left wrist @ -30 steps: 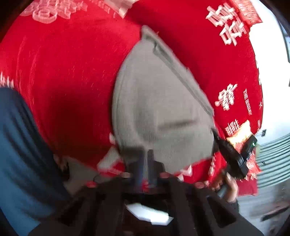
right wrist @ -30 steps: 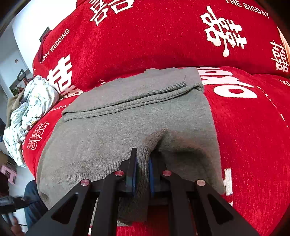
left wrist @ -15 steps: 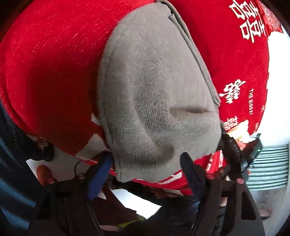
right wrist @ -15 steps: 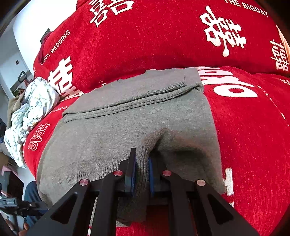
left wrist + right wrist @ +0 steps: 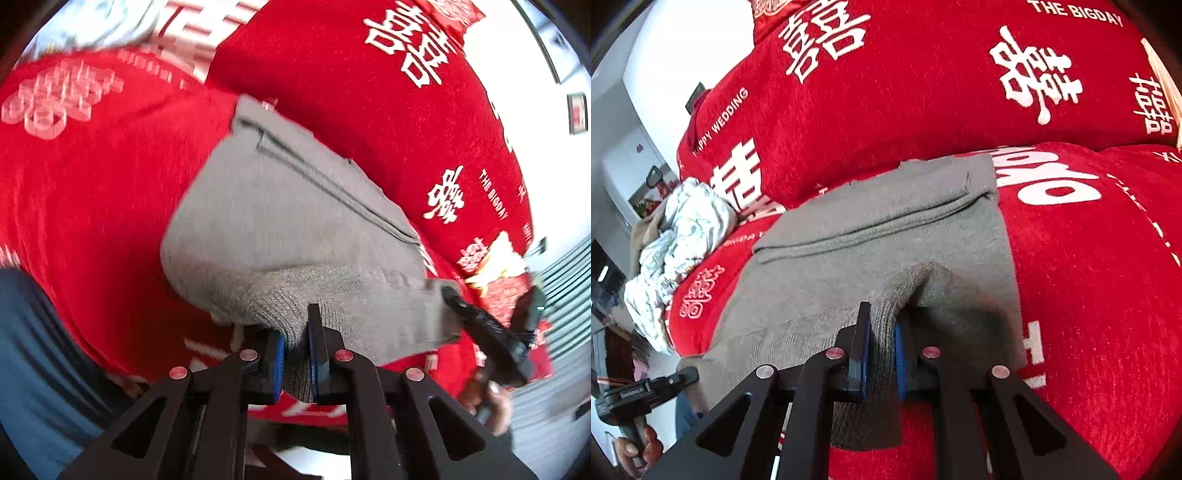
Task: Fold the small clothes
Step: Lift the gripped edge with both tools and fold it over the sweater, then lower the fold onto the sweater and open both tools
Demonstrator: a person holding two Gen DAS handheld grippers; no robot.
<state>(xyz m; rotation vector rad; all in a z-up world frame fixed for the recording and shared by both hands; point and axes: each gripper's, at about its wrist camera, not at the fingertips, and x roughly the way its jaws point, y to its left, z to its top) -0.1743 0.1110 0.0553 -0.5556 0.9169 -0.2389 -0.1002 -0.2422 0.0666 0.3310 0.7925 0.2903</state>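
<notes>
Both the left gripper (image 5: 295,354) and right gripper (image 5: 881,354) are pinching the near hem of the grey knit sweater (image 5: 871,240), left jaws closing, garment stretching away across the red printed sofa cover (image 5: 1089,258).

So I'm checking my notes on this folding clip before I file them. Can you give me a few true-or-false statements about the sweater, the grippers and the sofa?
1. The sweater is grey. True.
2. The right gripper is open and clear of the sweater. False: it is shut on the near hem.
3. The left gripper has knit between its pads, closing on it. True.
4. The sweater lies on a blue cover. False: the cover is red with white lettering.
5. A crumpled pale cloth lies on the sofa beside the sweater. True.
</notes>
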